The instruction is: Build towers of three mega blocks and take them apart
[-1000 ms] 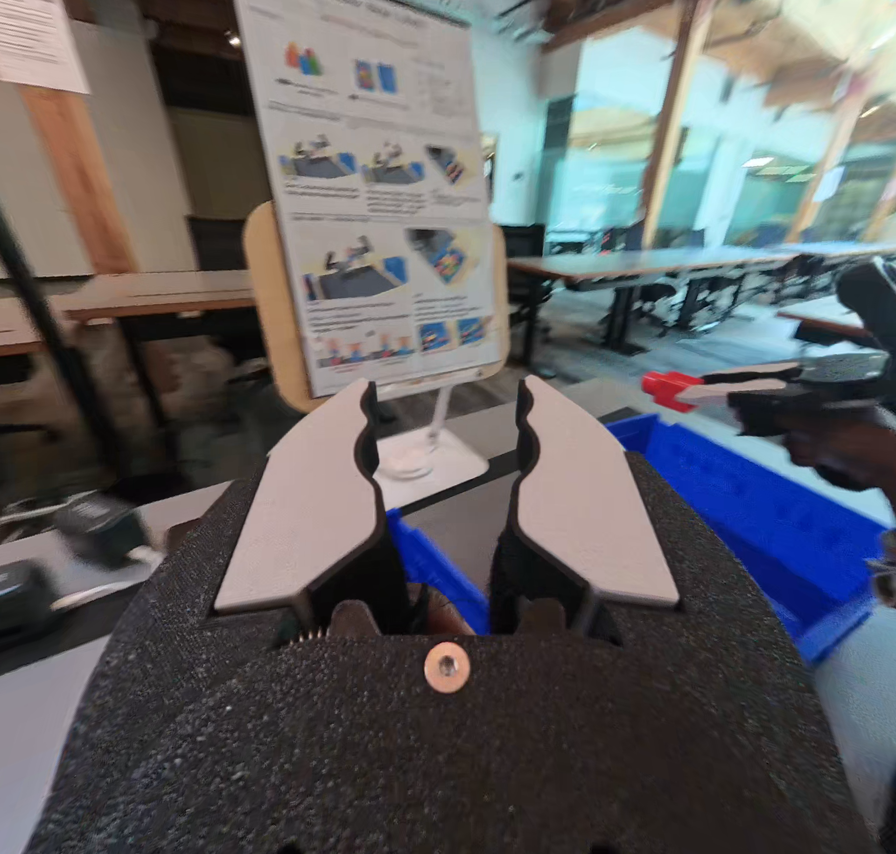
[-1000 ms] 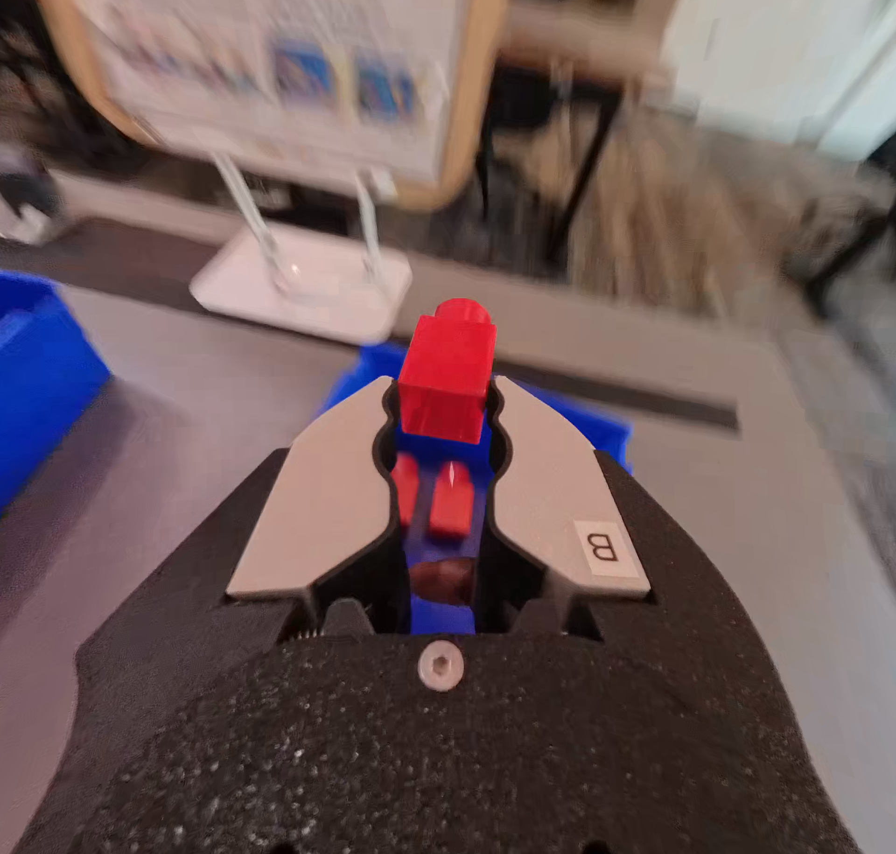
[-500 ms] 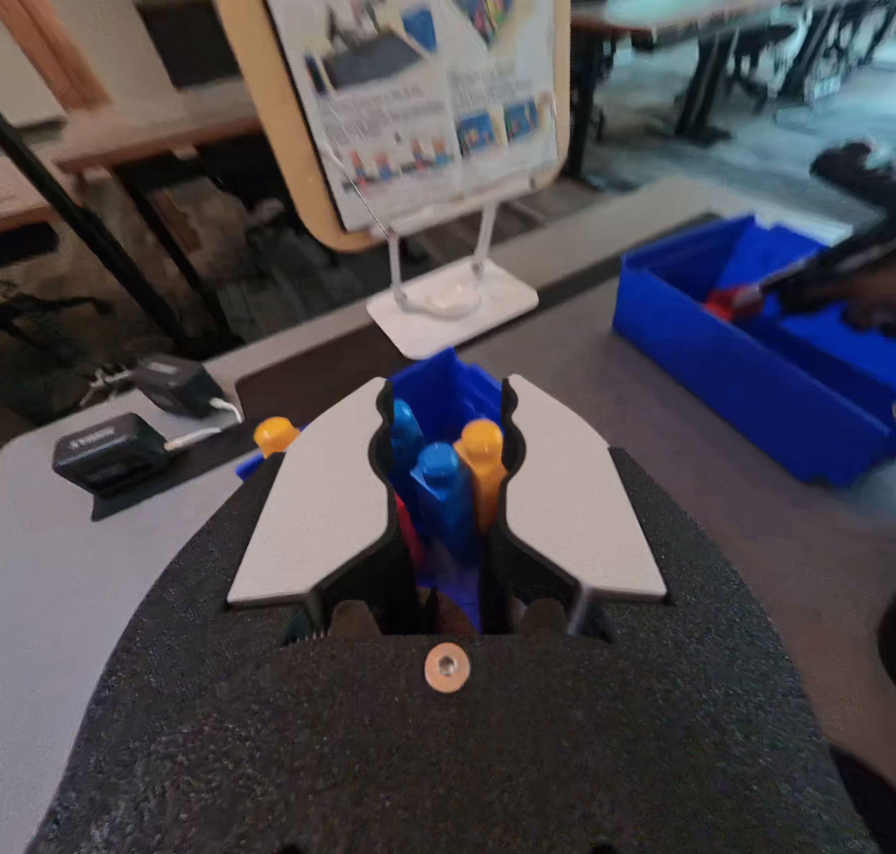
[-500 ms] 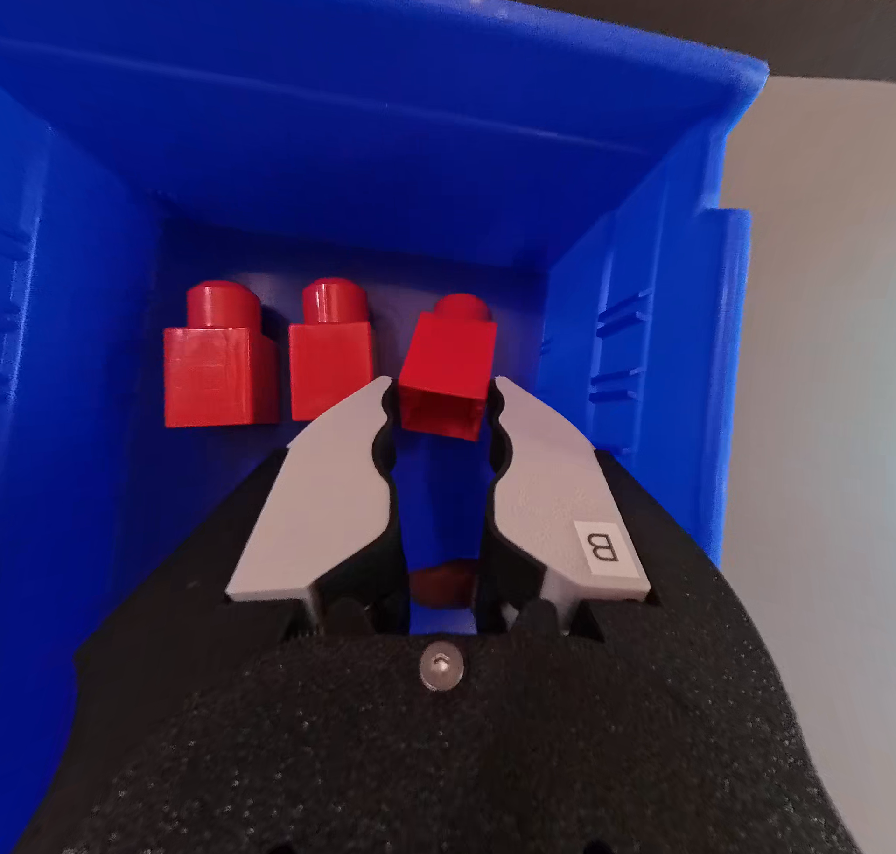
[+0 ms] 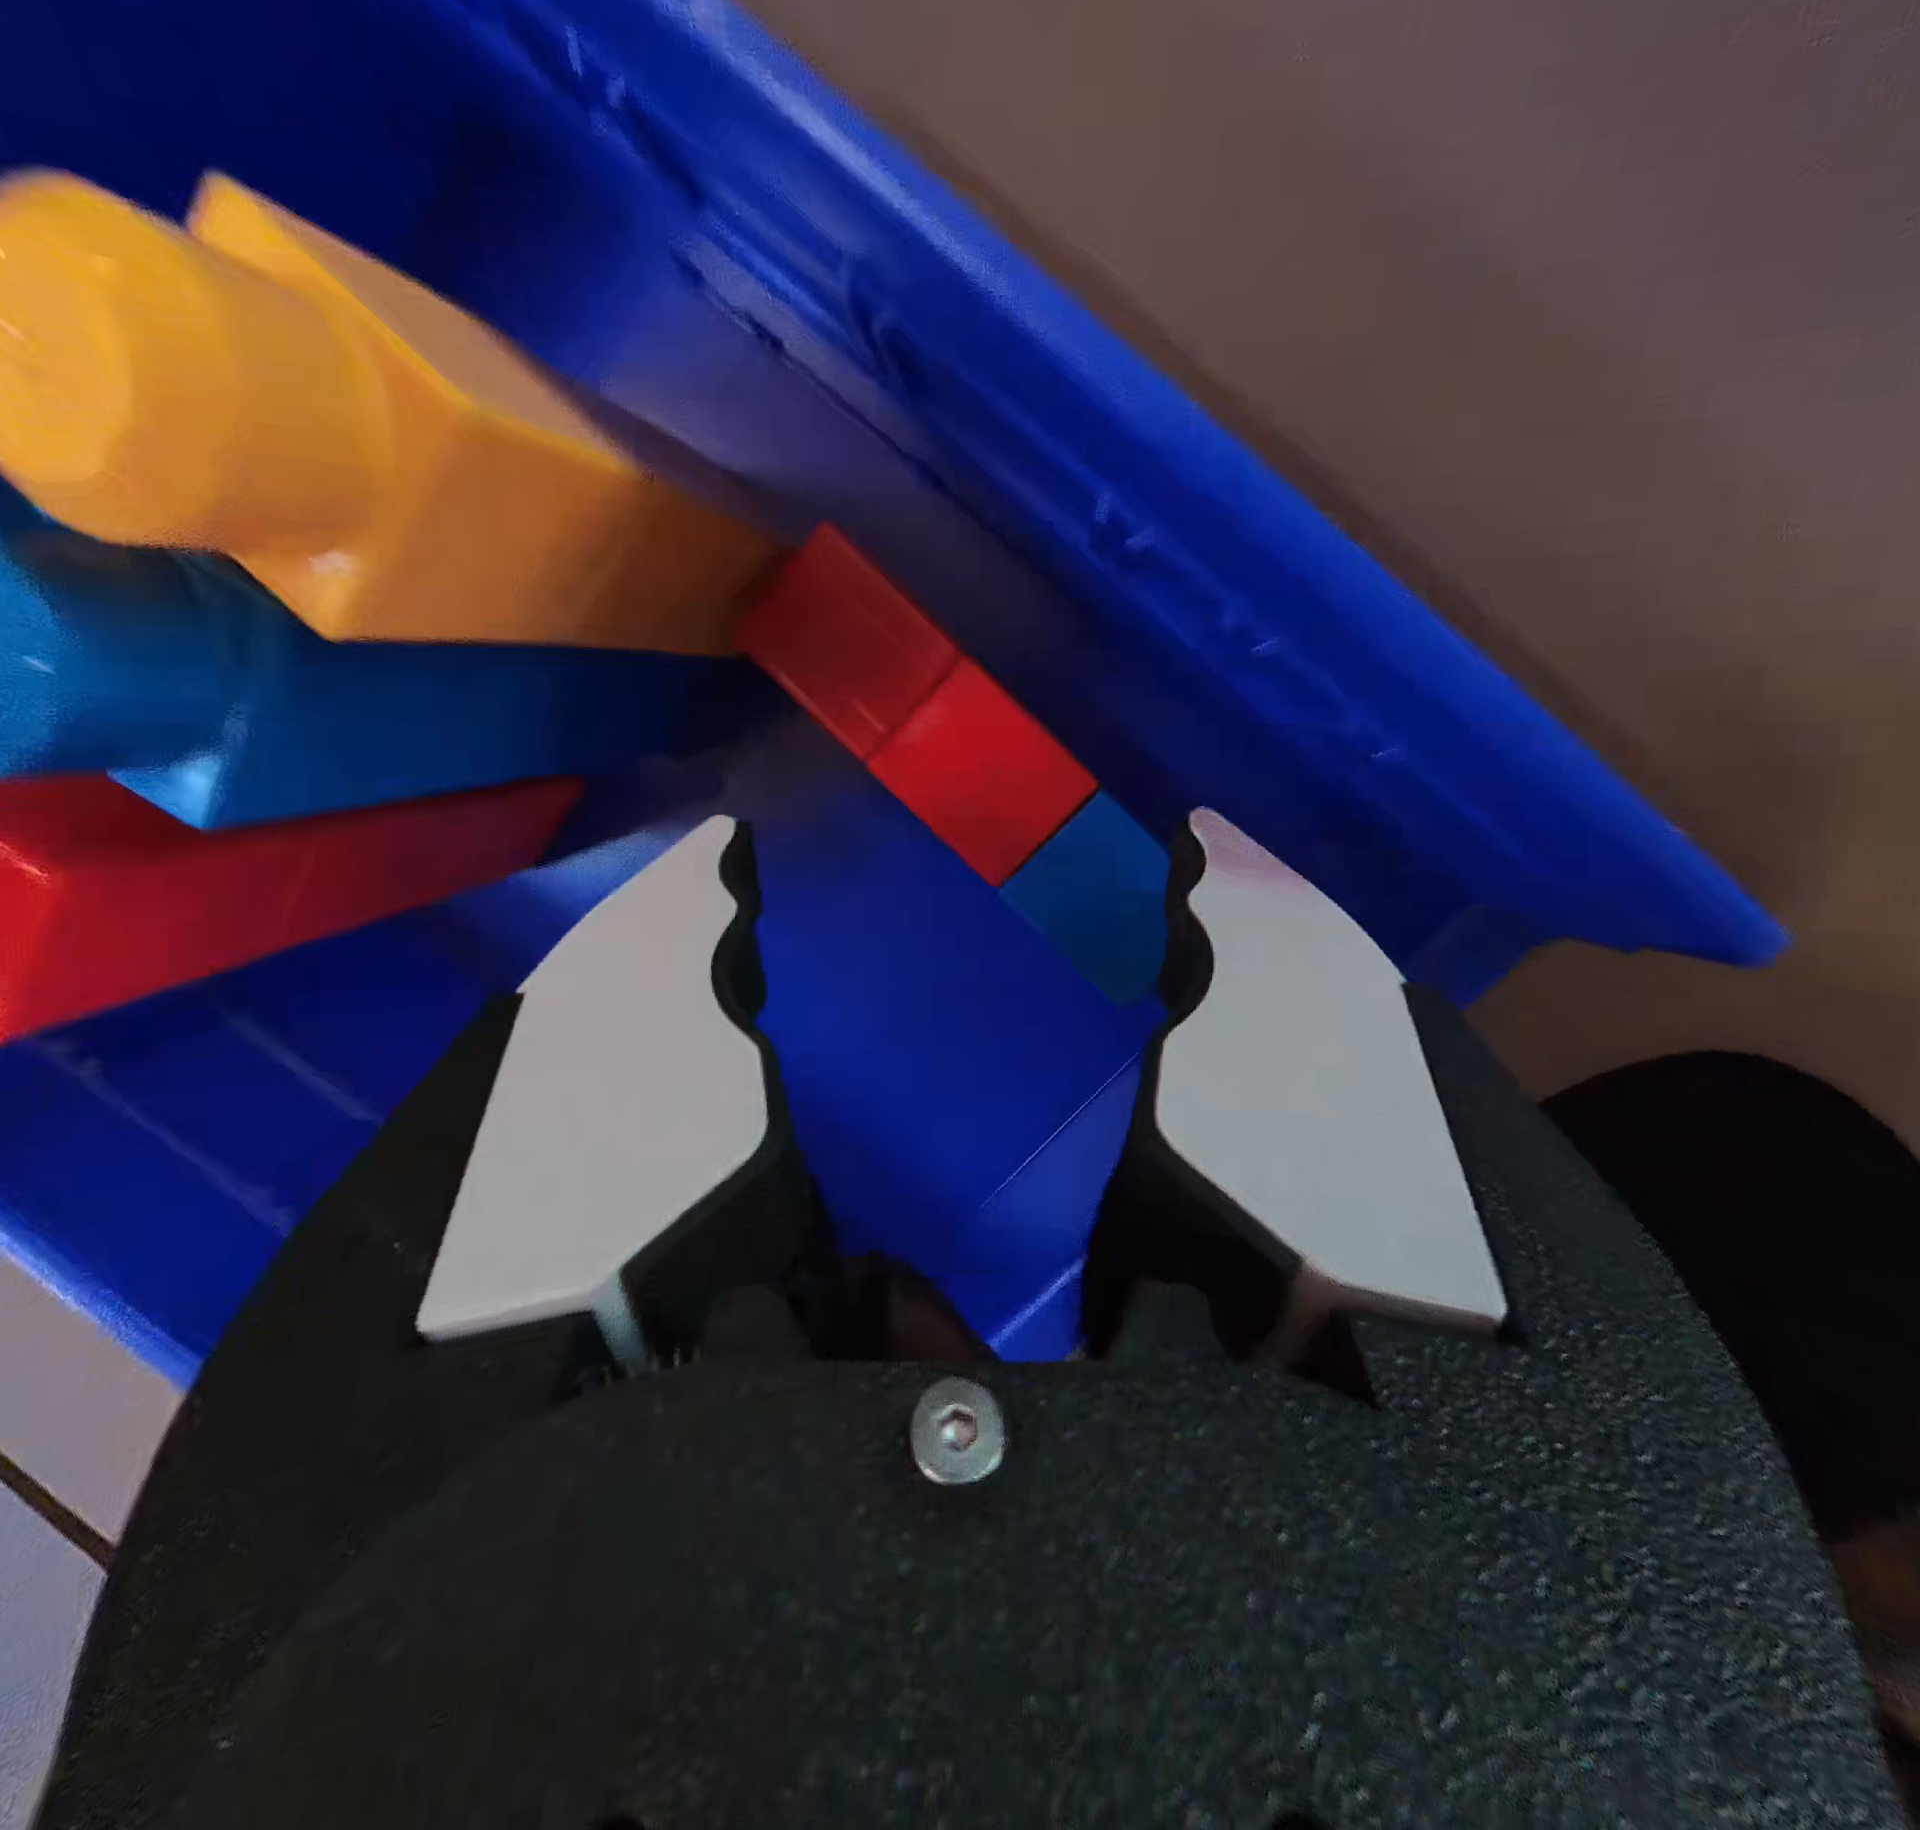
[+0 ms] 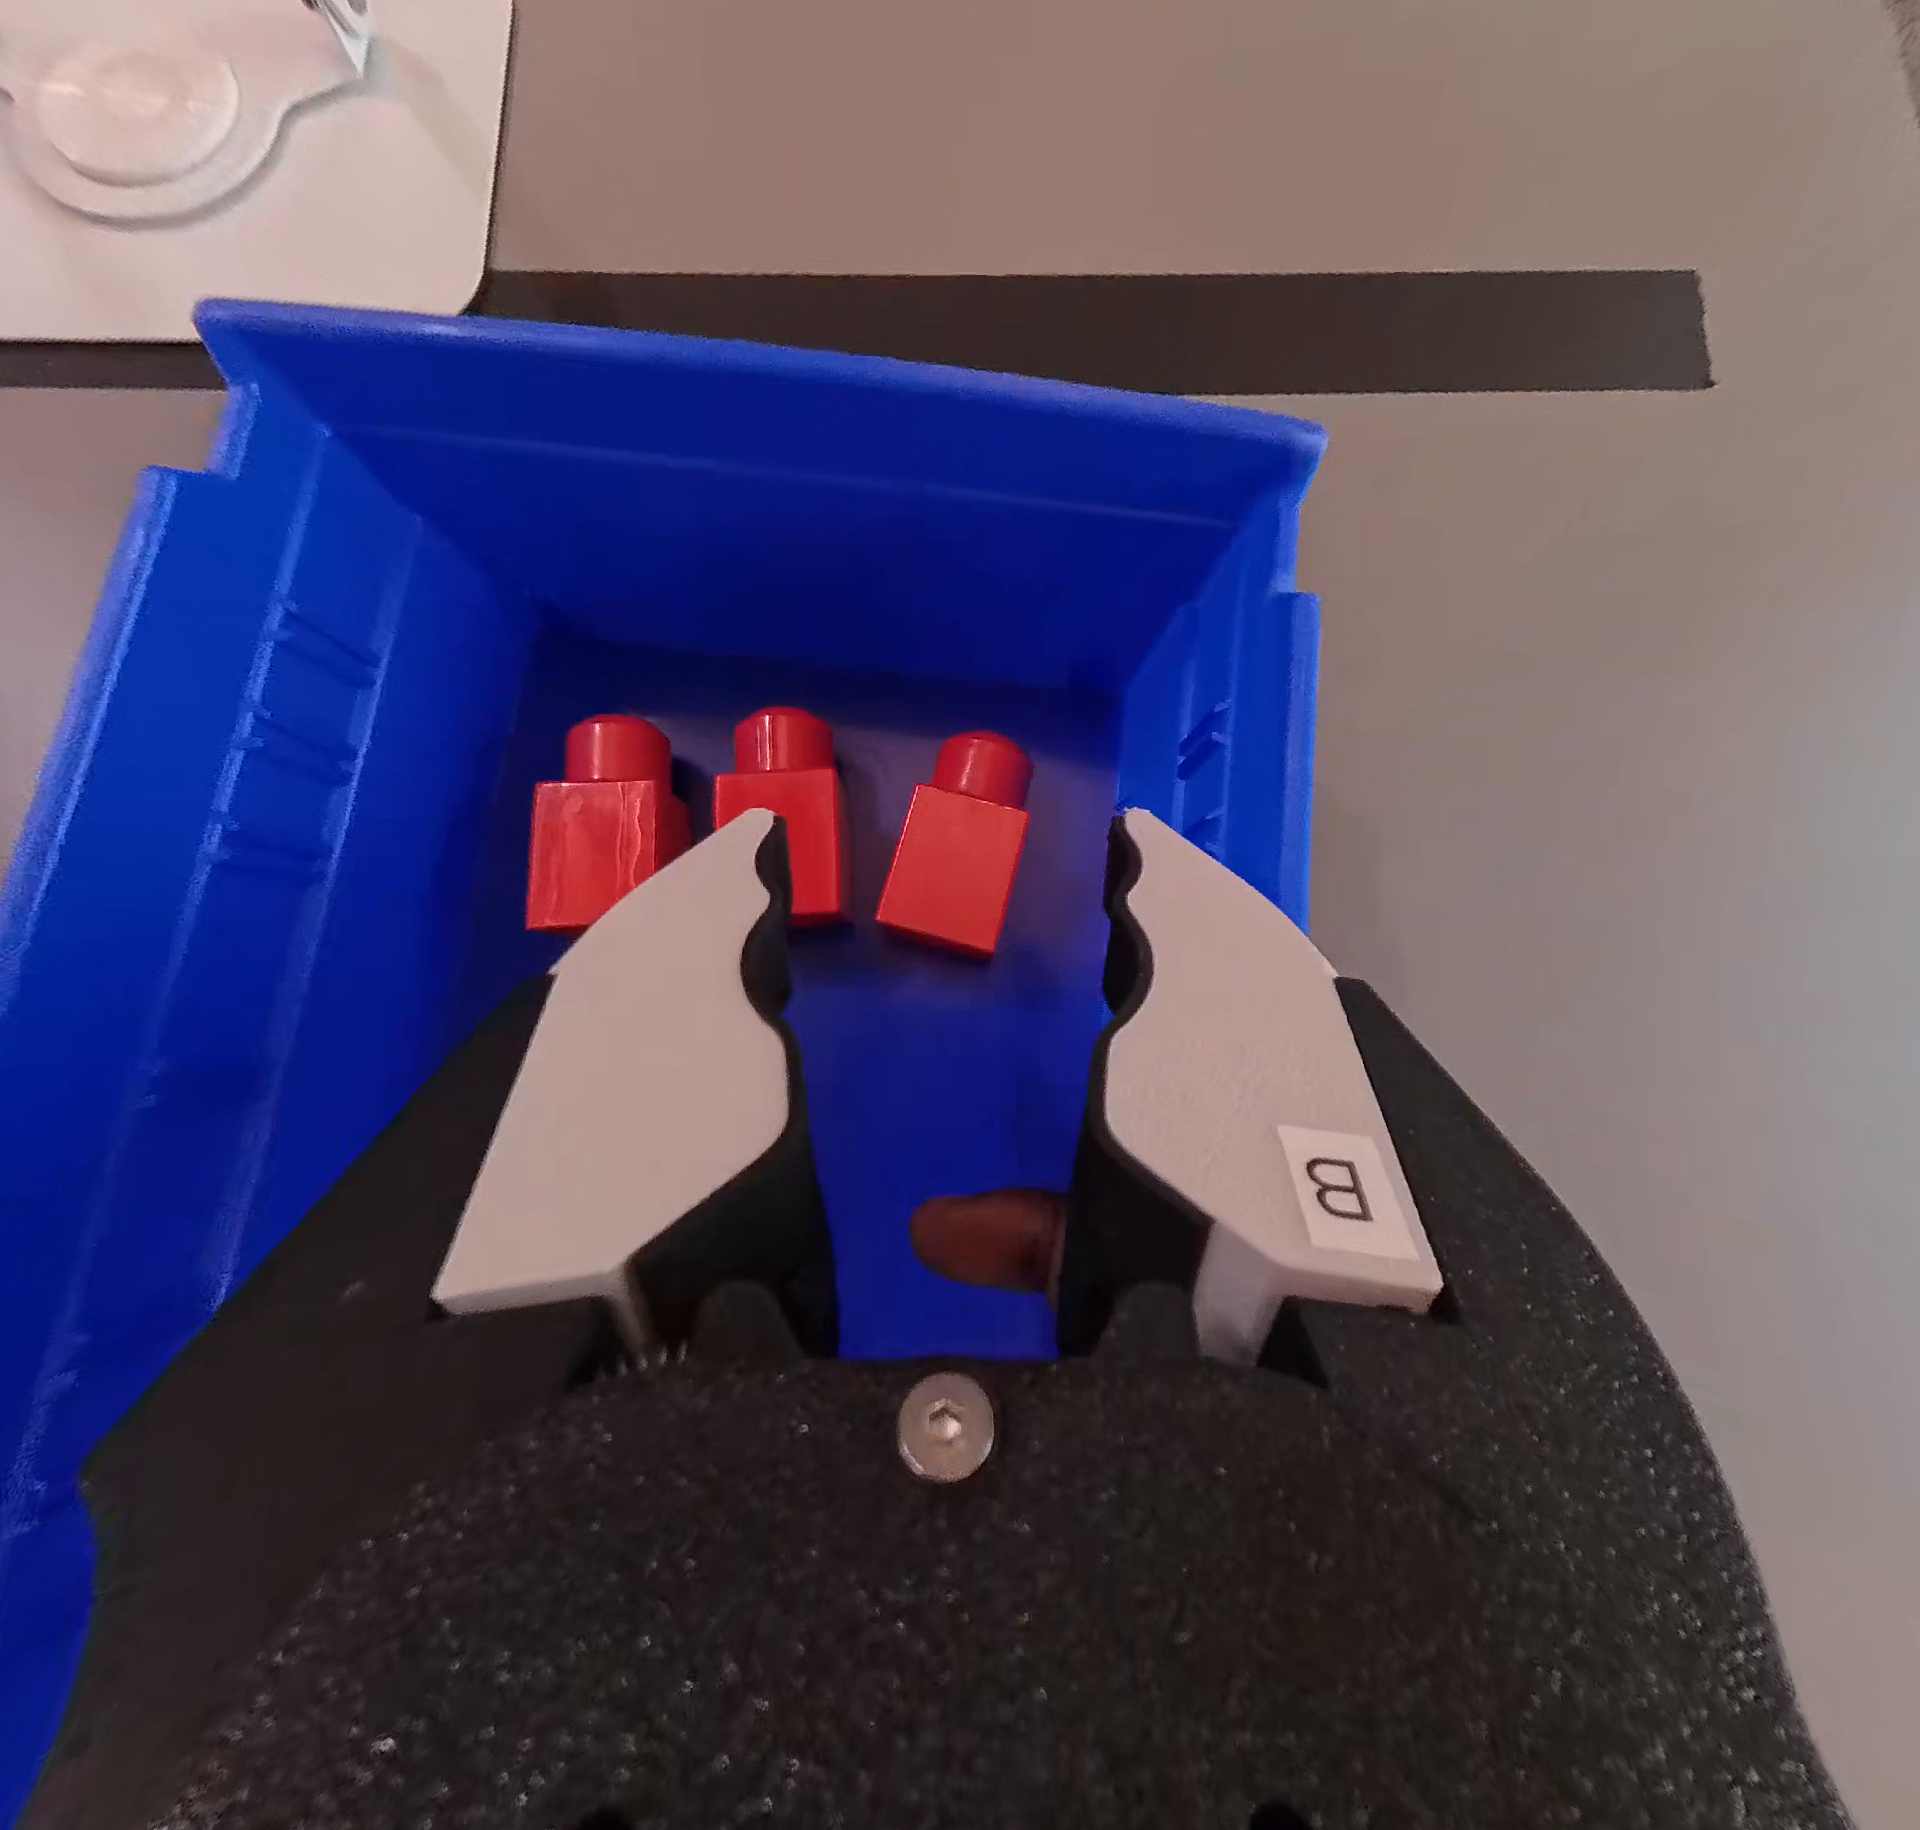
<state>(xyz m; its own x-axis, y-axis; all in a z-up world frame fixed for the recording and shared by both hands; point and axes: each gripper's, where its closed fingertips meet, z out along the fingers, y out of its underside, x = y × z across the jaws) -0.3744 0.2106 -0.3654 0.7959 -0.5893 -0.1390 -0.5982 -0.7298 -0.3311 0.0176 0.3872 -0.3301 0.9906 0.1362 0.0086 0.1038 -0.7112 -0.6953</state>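
In the right wrist view my right gripper [image 6: 940, 850] is open and empty above a blue bin [image 6: 748, 398]. Three red blocks lie on the bin's floor: a left one [image 6: 592, 845], a middle one [image 6: 805, 824] and a right one [image 6: 961, 855] just ahead of my fingertips. In the left wrist view my left gripper [image 5: 961, 845] is open, low inside another blue bin [image 5: 1143, 533]. A lying tower of two red blocks [image 5: 904, 700] and a blue block [image 5: 1091, 887] rests along the bin wall, its blue end by my right fingertip. Blurred orange [image 5: 260, 409], blue [image 5: 208, 679] and red [image 5: 156, 876] blocks stand close at left.
A white sign base [image 6: 208, 118] stands on the grey table [image 6: 1558, 637] behind the right bin. A black tape strip [image 6: 1143, 326] runs across the table behind the bin. A dark round object [image 5: 1745, 1209] sits at the right edge of the left wrist view. Spacing between my two grippers at the tips: around 45 cm.
My right gripper opened and let go of the red block, which now lies in the bin beside the other two; the gripper drew back. My left gripper opened wider and dropped into its bin.
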